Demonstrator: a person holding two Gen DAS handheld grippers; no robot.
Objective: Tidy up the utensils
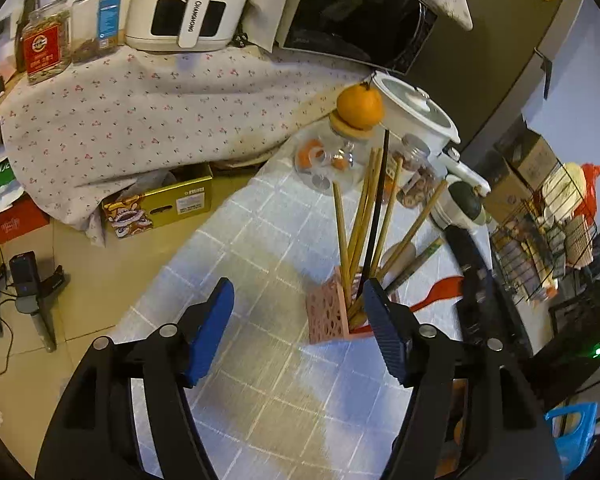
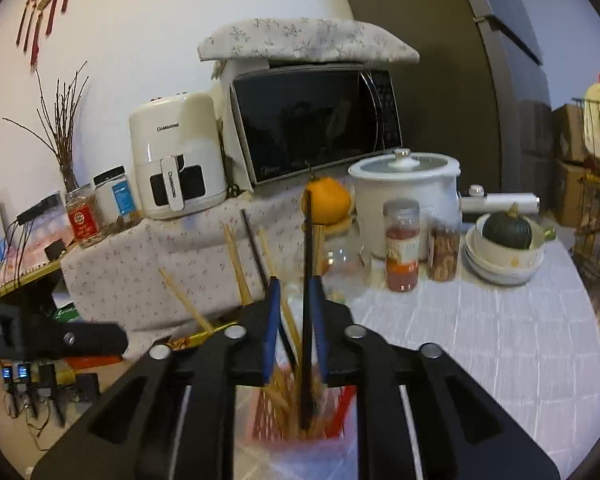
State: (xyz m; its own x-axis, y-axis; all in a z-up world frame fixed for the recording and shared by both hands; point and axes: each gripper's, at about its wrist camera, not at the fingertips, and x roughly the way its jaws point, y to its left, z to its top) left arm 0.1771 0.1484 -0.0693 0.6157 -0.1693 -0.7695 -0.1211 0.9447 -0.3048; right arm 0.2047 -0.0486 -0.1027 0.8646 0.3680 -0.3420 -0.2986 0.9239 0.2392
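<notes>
Presently the pink holder [image 1: 327, 316] stands at five o'clock of the tiled table [image 1: 260, 240], bamboo chopsticks [image 1: 342, 232] upright inside; left gripper [image 1: 296, 332] spread wide and empty. Right gripper [image 2: 294, 320] is barely parted around the black chopstick [image 2: 307, 304], grip uncertain; judged step: depositing it; next: withdraw clear.

My right gripper [image 2: 294, 324] covers the top part of the pink holder [image 2: 300, 424], and the holder itself is blurred, so I cannot count the chopsticks [image 2: 236, 264] in it. I cannot tell if the pads touch the black chopstick [image 2: 308, 280] between them. In the left wrist view my right finger [image 1: 384, 328] hides one corner of the holder. The red utensil [image 1: 440, 294] is half hidden behind it.
</notes>
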